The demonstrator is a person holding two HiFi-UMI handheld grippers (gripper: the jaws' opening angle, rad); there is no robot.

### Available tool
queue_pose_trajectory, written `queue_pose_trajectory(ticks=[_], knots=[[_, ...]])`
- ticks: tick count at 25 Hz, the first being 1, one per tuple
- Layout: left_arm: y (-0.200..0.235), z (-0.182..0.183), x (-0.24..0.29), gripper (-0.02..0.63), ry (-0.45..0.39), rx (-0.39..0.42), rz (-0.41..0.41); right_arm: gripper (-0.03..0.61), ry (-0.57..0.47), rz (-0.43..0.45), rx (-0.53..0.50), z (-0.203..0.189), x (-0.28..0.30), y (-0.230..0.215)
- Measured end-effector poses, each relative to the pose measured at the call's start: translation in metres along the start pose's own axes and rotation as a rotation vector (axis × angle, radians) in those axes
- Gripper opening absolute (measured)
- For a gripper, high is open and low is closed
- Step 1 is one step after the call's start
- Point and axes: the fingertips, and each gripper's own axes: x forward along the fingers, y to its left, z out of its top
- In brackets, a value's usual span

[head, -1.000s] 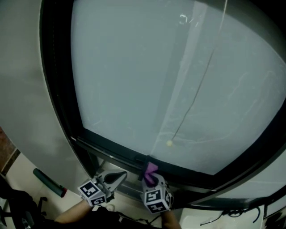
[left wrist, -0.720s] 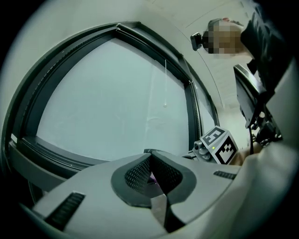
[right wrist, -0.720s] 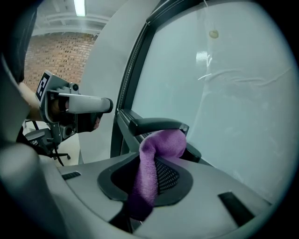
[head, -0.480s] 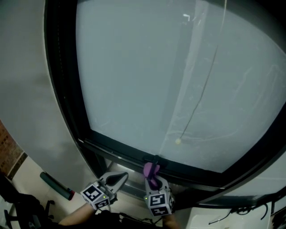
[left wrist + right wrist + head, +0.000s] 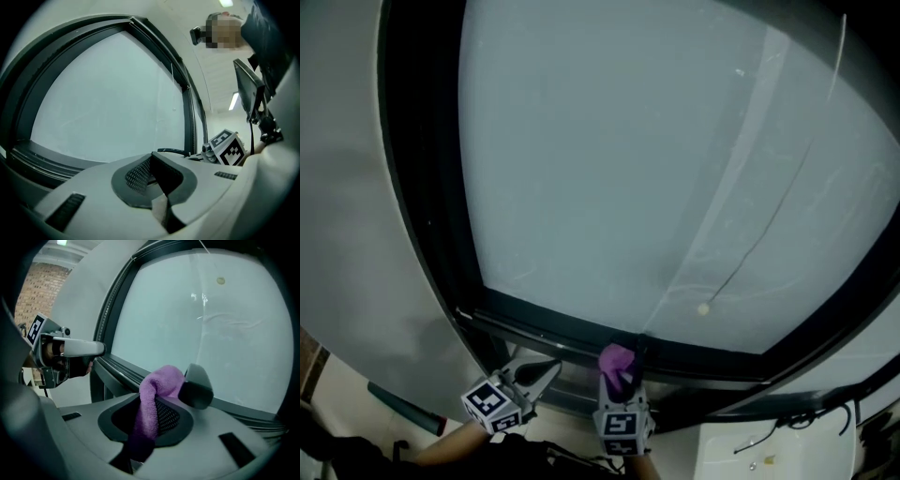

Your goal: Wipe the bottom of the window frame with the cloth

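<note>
The window's dark bottom frame [image 5: 553, 327] runs from lower left to right under the frosted pane. My right gripper [image 5: 619, 373] is shut on a purple cloth [image 5: 617, 360], whose bunched top sits just below the frame rail. In the right gripper view the cloth [image 5: 158, 389] hangs down between the jaws of that gripper [image 5: 180, 391], with the frame [image 5: 125, 369] right behind it. My left gripper [image 5: 544, 368] hovers a little to the left, shut and empty, its tip near the frame. The left gripper view has its jaws [image 5: 152, 164] pressed together and the frame [image 5: 33, 157] beyond.
A blind cord with a small bead [image 5: 703, 308] hangs in front of the pane, right of the cloth. A dark long-handled tool [image 5: 401, 408] lies on the floor at lower left. A white unit [image 5: 769, 452] sits at lower right. The pale wall [image 5: 356, 206] flanks the window.
Both grippers stay at about the same spot by the bottom frame, the cloth still held. The head view has shifted, so the cord and bead appear further right.
</note>
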Motion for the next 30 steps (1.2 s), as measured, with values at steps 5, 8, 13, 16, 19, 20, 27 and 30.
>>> queue_pose_trajectory(ticks=[5,8,13,16,19,20,27,30], knots=[[0.019,0.002,-0.011,0.005,-0.008,-0.009,-0.042,0.084,-0.006,-0.105,0.134,0.007,0.008,0.0],[0.03,-0.003,-0.018,0.005,-0.003,0.003,-0.072,0.084,-0.045,-0.162,0.212,0.016,0.012,0.004],[0.038,-0.006,-0.029,0.005,0.015,0.015,-0.14,0.084,-0.113,-0.261,0.31,0.032,0.02,-0.009],[0.042,-0.005,-0.034,0.005,0.013,0.006,-0.158,0.084,-0.113,-0.26,0.435,0.044,0.02,-0.018],[0.044,-0.003,-0.039,0.005,0.005,-0.002,-0.17,0.084,-0.093,-0.269,0.491,0.051,0.024,-0.028],[0.045,-0.003,-0.04,0.005,0.002,-0.005,-0.172,0.084,-0.086,-0.275,0.502,0.053,0.026,-0.031],[0.053,-0.002,-0.052,0.005,-0.018,-0.034,-0.145,0.084,-0.001,-0.182,0.665,0.053,0.04,-0.035],[0.057,-0.002,-0.06,0.005,-0.027,-0.048,-0.119,0.084,0.025,-0.115,0.712,0.05,0.046,-0.027]])
